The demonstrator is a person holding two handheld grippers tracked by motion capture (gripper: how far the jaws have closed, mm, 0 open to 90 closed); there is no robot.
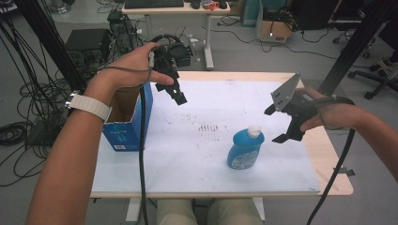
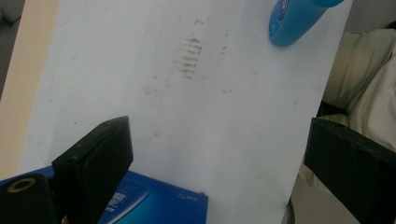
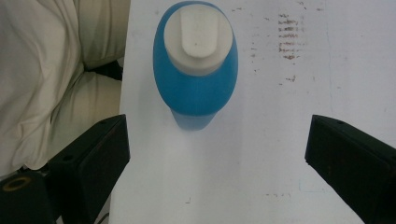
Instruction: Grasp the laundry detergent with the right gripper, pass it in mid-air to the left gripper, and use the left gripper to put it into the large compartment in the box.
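One blue bottle [image 1: 245, 149] stands just below the open right tongs [image 1: 281, 124].

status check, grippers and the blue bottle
Both grippers open, empty: left gripper, right gripper. Blue bottle upright, untouched, below right gripper. Nothing between them.

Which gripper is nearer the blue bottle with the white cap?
Right. The right gripper hangs open just beside and above the blue bottle; the left gripper is farther off, open above the blue box.

floor [image 1: 263, 56]: grey, cables [image 1: 19, 93] | desk [image 1: 178, 10]: keyboard [image 1: 154, 3] | office chair [image 1: 380, 77] at right
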